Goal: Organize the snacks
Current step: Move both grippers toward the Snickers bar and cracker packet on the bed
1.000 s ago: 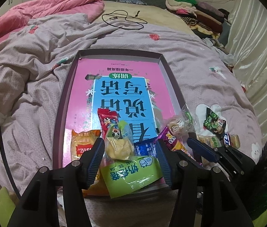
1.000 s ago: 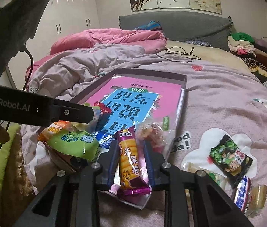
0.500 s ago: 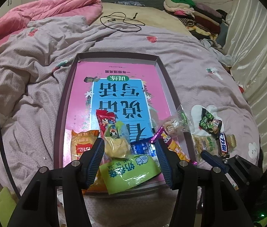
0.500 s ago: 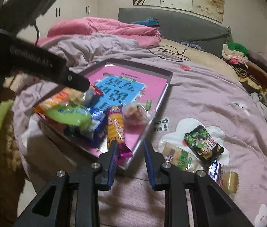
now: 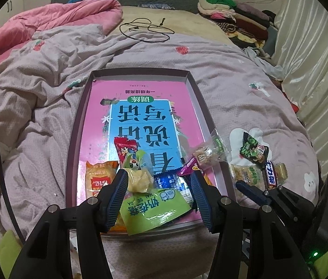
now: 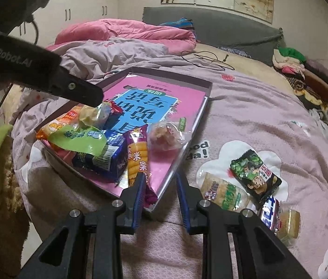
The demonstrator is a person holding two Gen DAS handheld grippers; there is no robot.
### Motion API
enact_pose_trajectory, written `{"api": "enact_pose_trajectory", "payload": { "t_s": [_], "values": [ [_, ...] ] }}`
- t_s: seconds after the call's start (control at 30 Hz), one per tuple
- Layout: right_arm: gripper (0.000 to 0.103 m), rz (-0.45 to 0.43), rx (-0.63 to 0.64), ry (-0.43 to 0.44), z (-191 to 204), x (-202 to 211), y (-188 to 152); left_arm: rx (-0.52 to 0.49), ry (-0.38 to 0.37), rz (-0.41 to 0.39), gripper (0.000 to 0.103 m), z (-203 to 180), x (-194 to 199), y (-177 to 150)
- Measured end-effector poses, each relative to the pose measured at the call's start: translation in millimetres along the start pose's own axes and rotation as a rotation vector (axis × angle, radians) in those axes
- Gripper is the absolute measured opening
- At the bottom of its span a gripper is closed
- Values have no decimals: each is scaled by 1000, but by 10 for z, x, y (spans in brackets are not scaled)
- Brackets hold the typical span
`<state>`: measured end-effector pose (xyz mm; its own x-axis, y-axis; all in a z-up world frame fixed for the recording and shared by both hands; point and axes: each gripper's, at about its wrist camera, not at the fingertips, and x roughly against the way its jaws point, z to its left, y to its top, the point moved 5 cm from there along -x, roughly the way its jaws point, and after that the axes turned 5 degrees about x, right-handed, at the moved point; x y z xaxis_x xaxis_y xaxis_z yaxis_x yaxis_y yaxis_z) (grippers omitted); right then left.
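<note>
Snack packets (image 5: pixel 154 207) in shallow tray (image 5: pixel 140 72); left gripper (image 5: pixel 159 194) agape, right gripper (image 6: pixel 160 194) opening, empty.

A grey headboard (image 6: pixel 222 26) backs the bed, white wardrobes (image 6: pixel 82 11) left, pale curtain (image 5: pixel 315 58) right.

- The green packet (image 5: pixel 153 209) is glossy plastic film that catches the light.
- The clear bag (image 6: pixel 167 136) is thin, crinkled, see-through plastic.
- The tray (image 5: pixel 140 72) has a matt rim around a shiny pink printed liner.
- The bedcover (image 5: pixel 233 88) is soft, matt, finely textured cloth.
- The curtain (image 5: pixel 315 69) looks satiny.
</note>
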<state>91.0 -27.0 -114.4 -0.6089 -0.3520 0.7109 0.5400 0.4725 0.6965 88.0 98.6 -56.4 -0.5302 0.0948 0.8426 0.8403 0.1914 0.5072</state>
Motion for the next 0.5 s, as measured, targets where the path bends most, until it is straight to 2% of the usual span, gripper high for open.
{"api": "enact_pose_trajectory", "payload": {
  "t_s": [0.1,0.2,0.37,0.5],
  "values": [
    [41,-31,-49,18,-66,77,43,-1,-1,-4,58,-16,31,1],
    [46,-67,-73,29,-97,165,85,-1,2,-12,58,-31,60,7],
    [62,-122,-94,36,-119,303,148,9,0,-25,59,-43,120,25],
    [68,-163,-106,26,-176,419,201,19,-3,-34,69,-52,167,31]
  ]
}}
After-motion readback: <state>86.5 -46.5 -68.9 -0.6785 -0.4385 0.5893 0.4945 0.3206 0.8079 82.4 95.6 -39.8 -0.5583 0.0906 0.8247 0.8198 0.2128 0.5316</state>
